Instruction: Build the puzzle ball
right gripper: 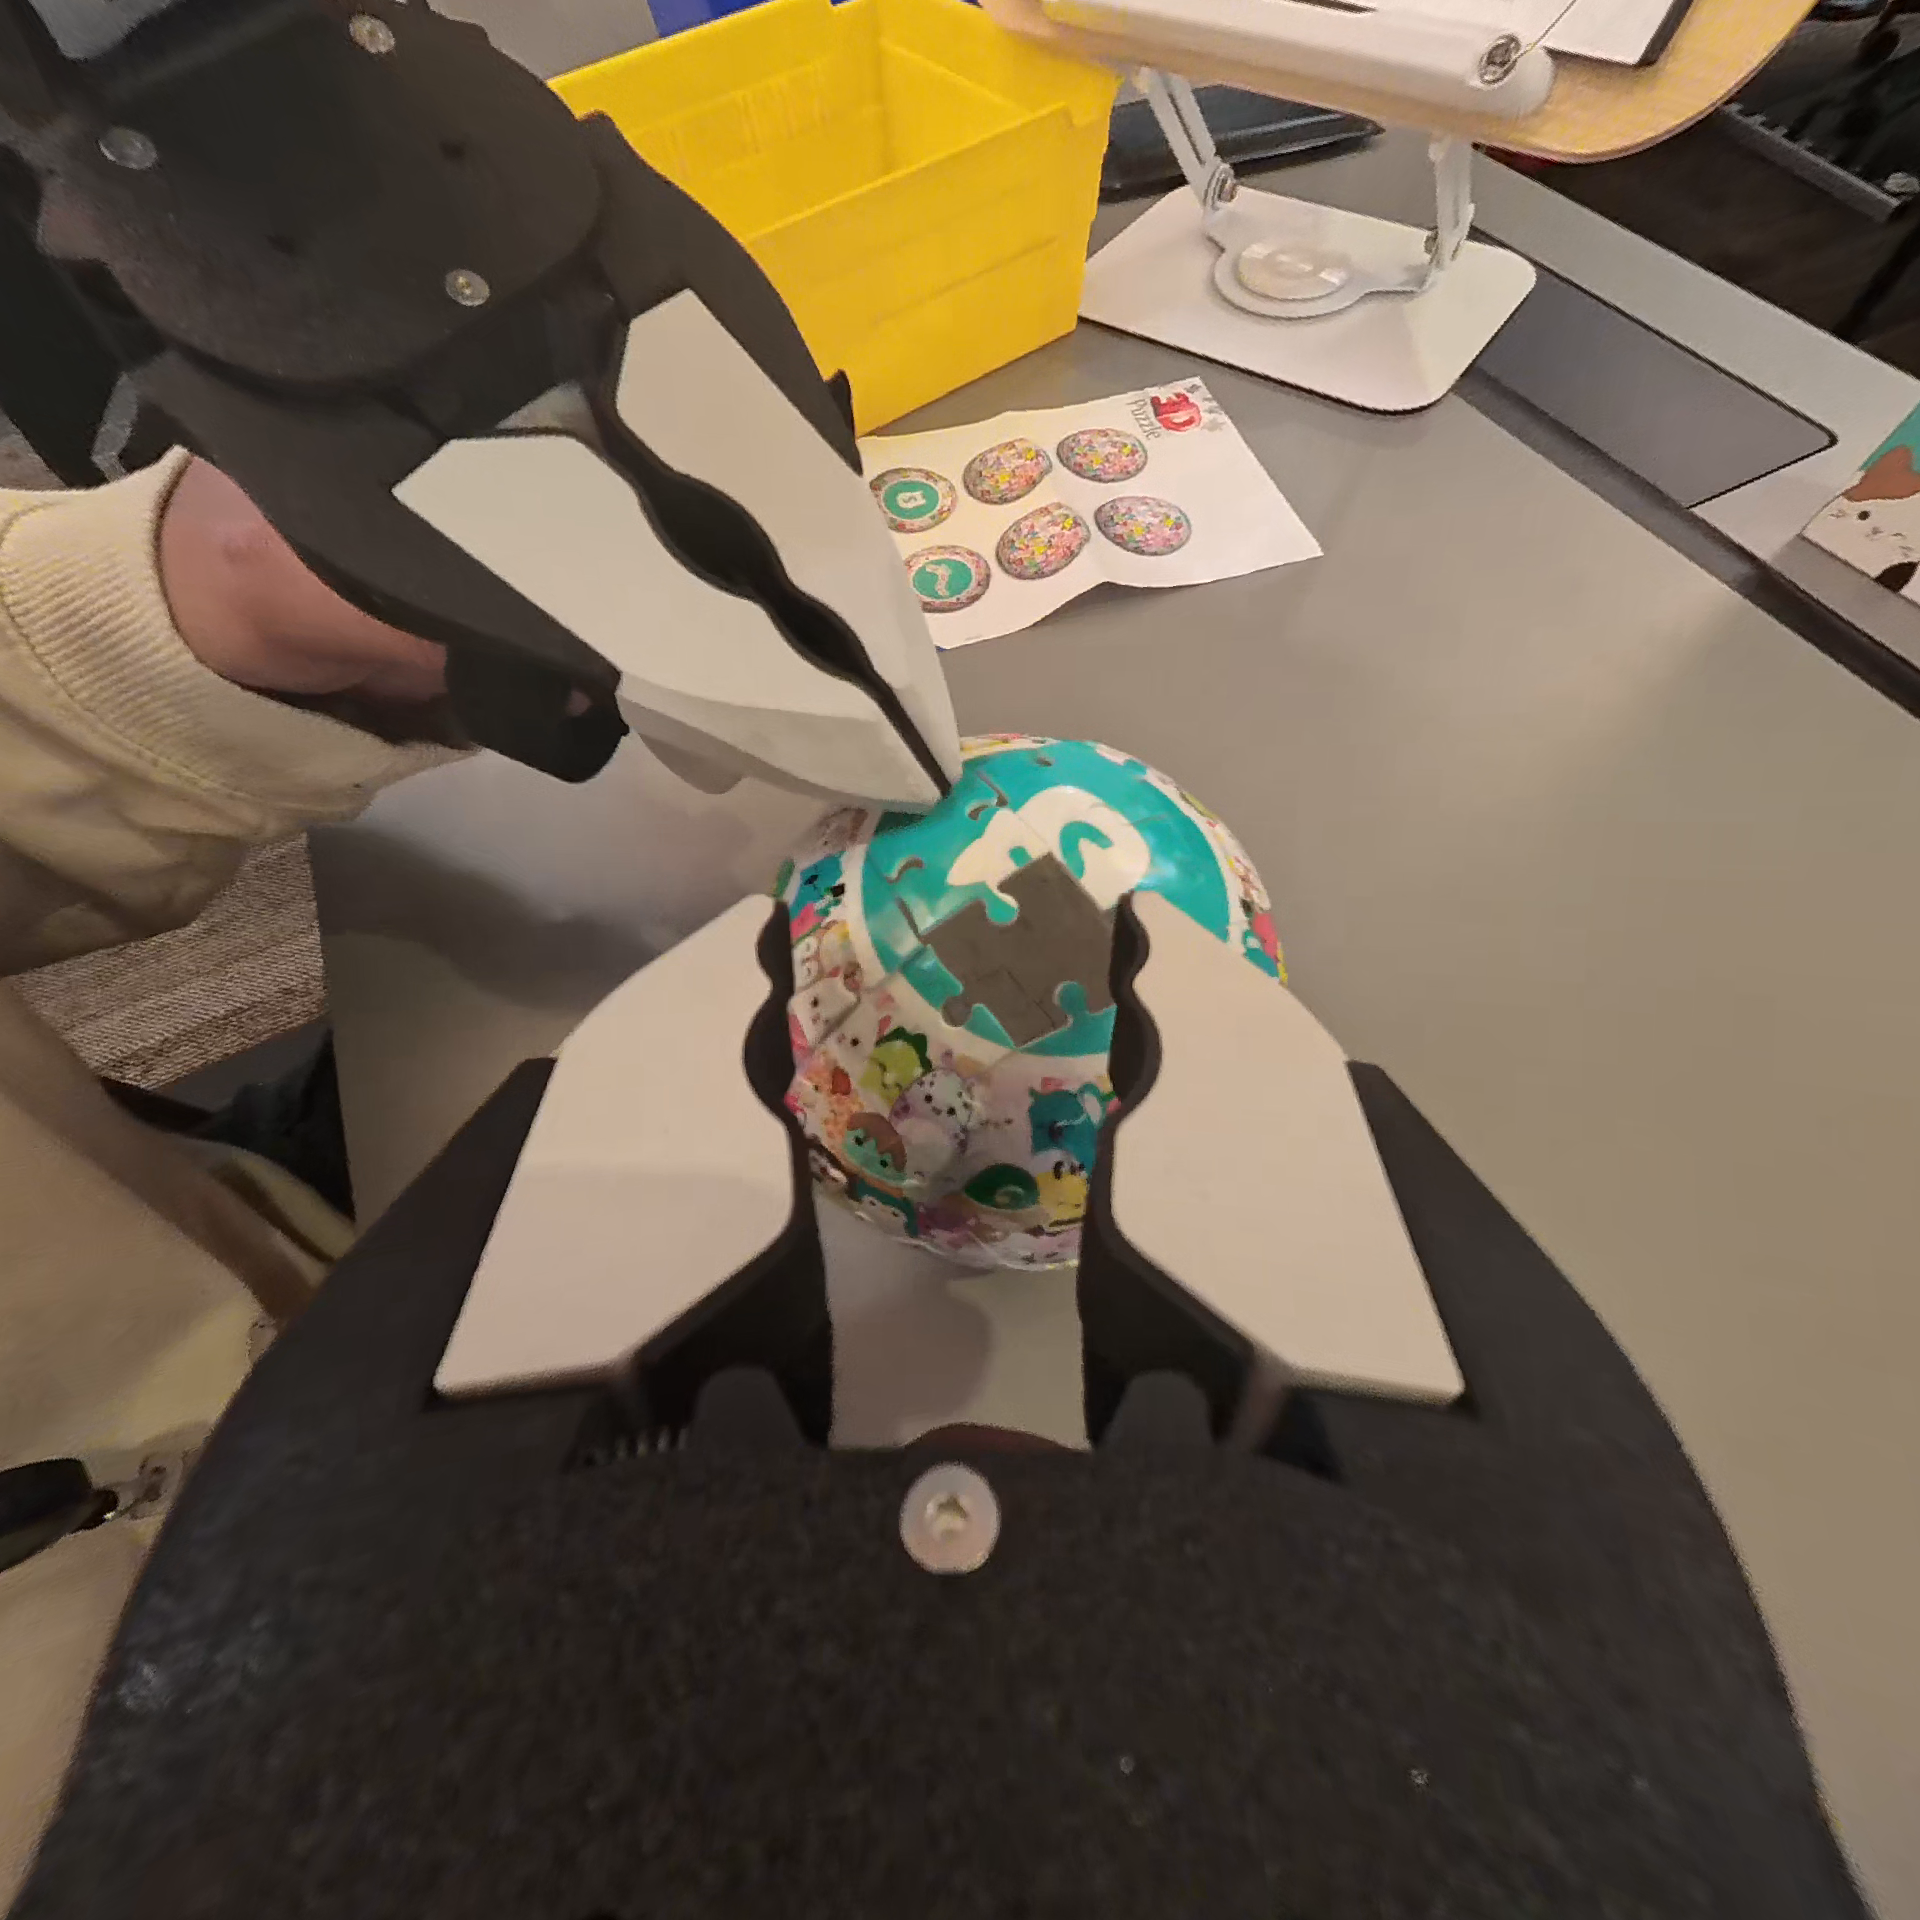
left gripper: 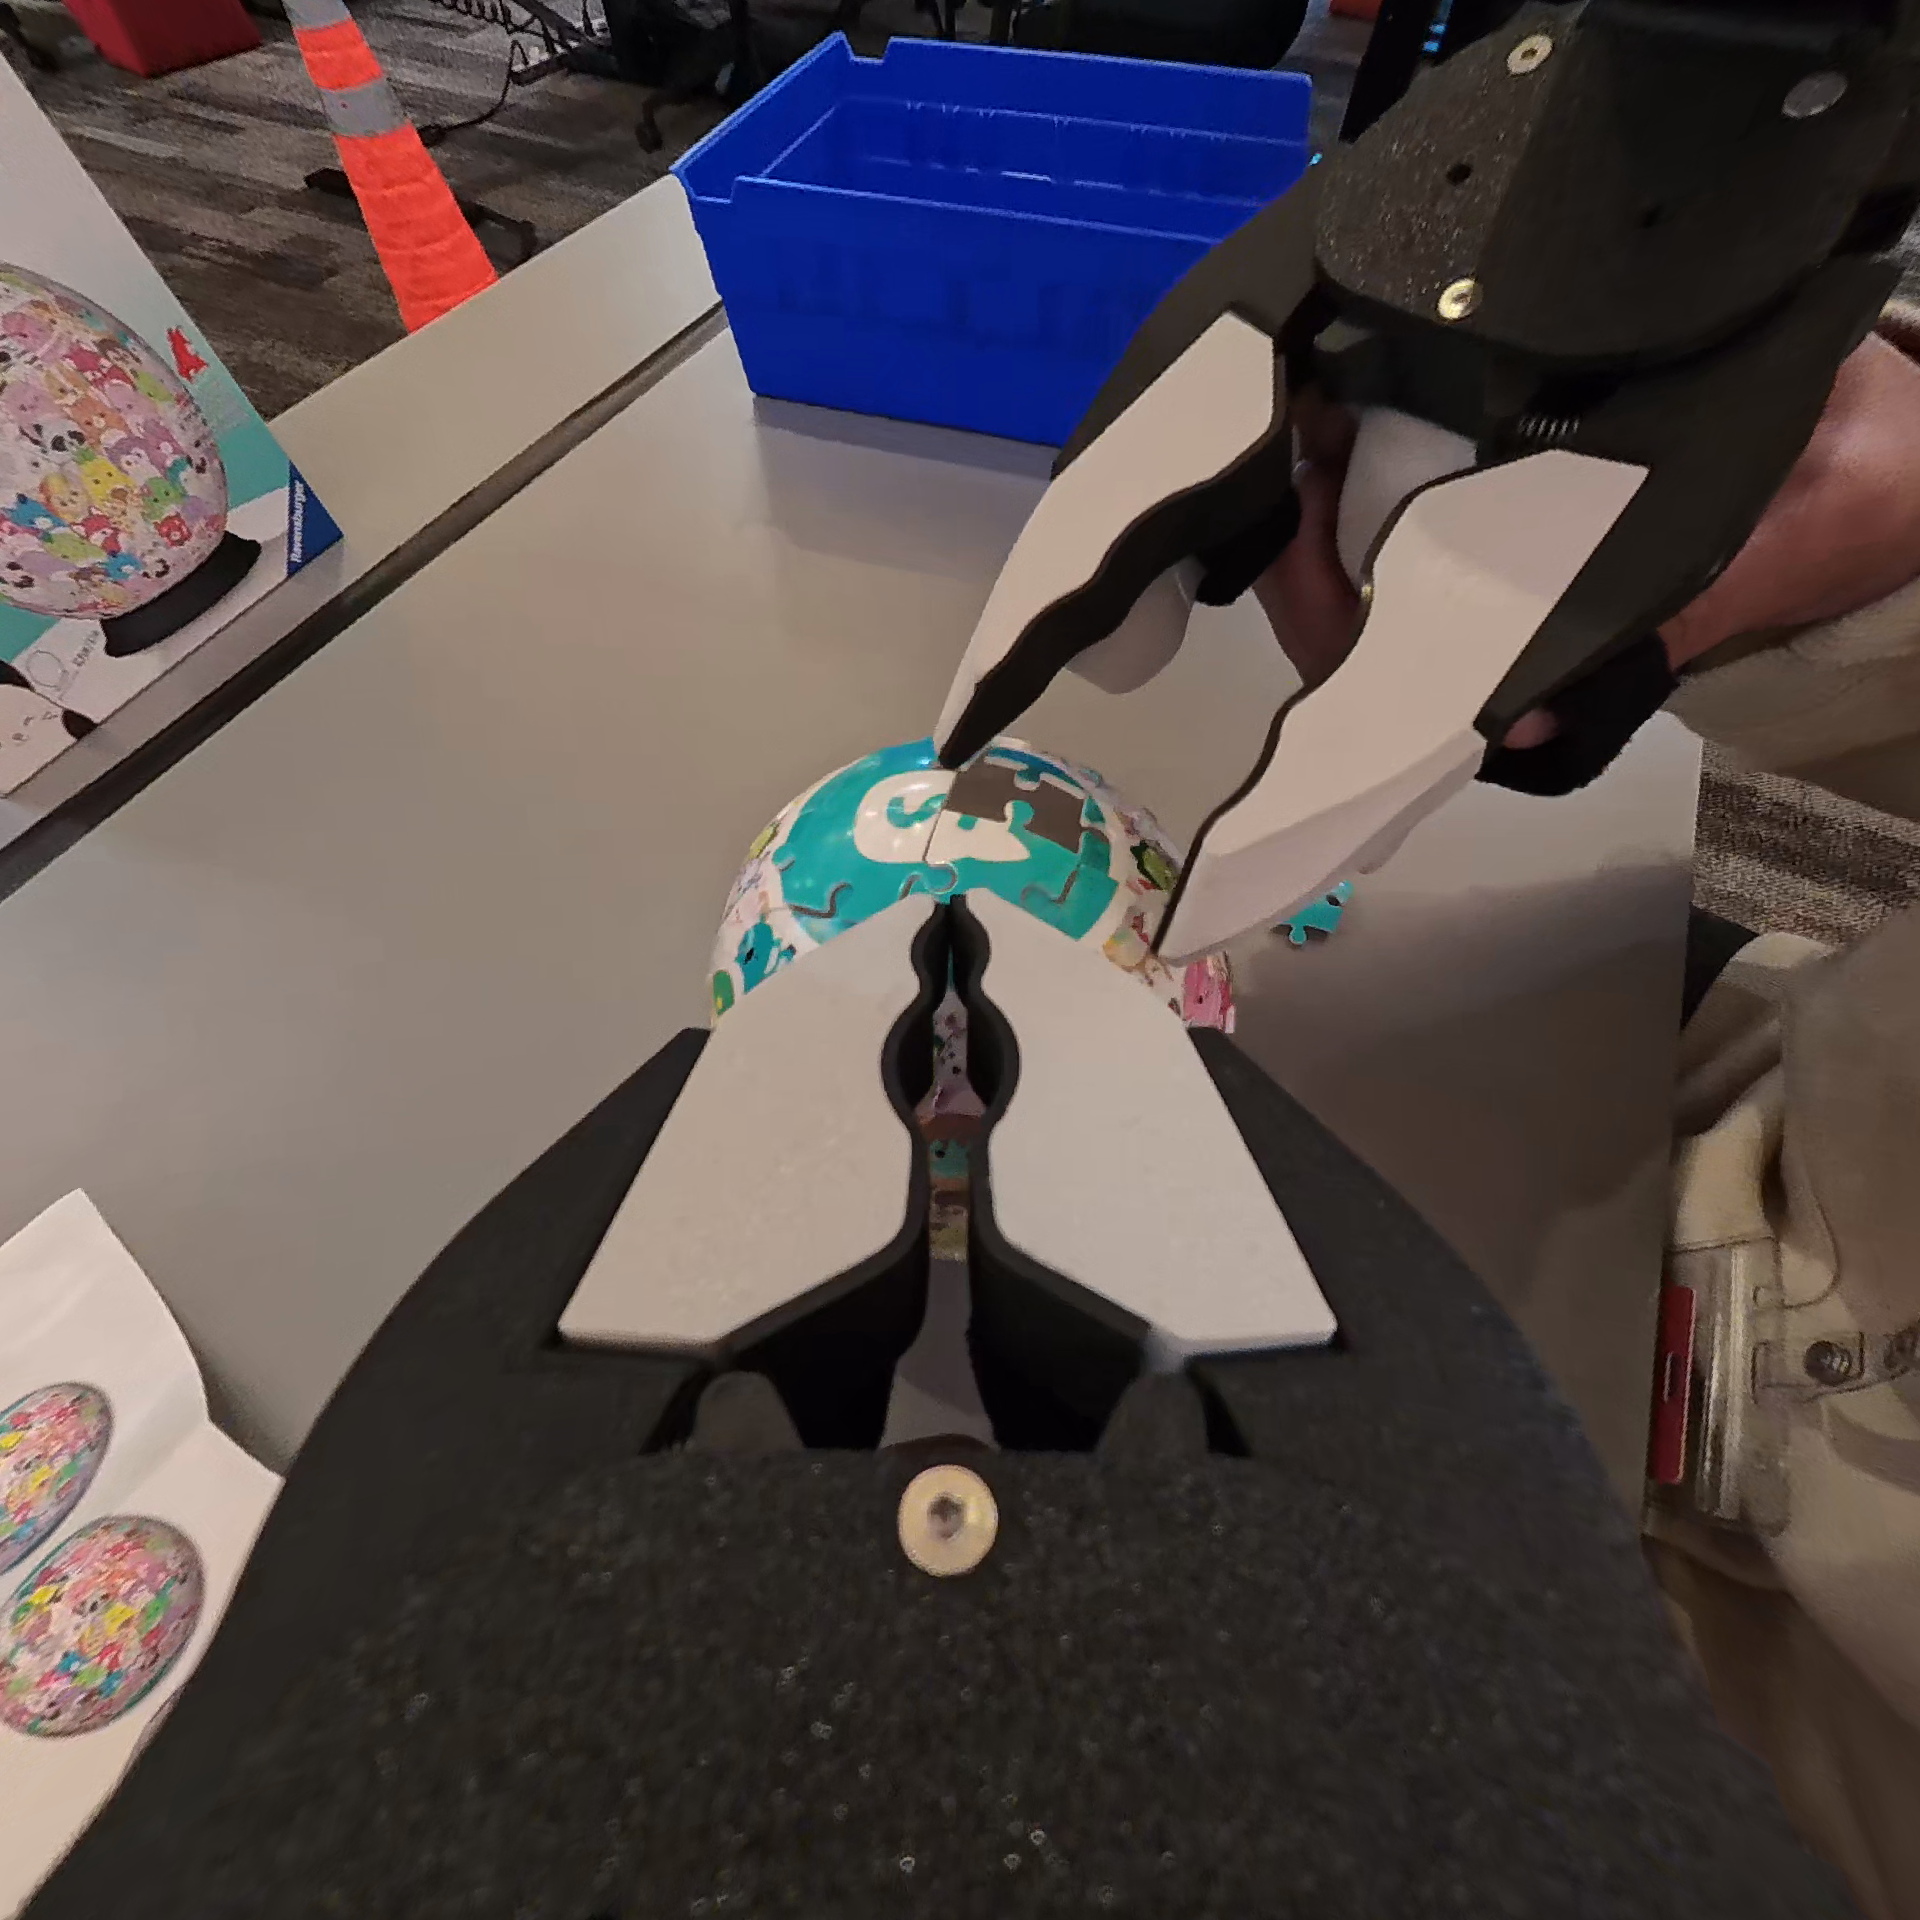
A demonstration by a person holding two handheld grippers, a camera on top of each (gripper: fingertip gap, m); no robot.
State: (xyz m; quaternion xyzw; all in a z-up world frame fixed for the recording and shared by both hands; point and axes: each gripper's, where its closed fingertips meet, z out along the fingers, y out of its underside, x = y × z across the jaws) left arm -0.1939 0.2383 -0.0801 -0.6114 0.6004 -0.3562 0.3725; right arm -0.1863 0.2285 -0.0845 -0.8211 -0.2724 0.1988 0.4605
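Note:
The puzzle ball (left gripper: 831,883) stands on the grey table (left gripper: 468,831), teal cap up, with a dark grey gap (left gripper: 1013,805) where pieces are absent. The gap also shows in the right wrist view (right gripper: 1023,951) on the ball (right gripper: 935,1132). My left gripper (left gripper: 948,916) is shut, empty, its tips pressing on the ball's teal cap; it shows in the right wrist view (right gripper: 935,790). My right gripper (right gripper: 951,909) is open and straddles the cap, one fingertip on each side of the gap; in the left wrist view (left gripper: 1060,852) it comes down from the upper right. A loose teal piece (left gripper: 1314,916) lies beside the ball.
A blue bin (left gripper: 987,260) stands behind the ball and a yellow bin (right gripper: 904,177) on the other side. The puzzle box (left gripper: 114,468) stands to the left, an instruction sheet (right gripper: 1081,509) lies flat. A white stand (right gripper: 1320,281) and an orange cone (left gripper: 395,177) are farther off.

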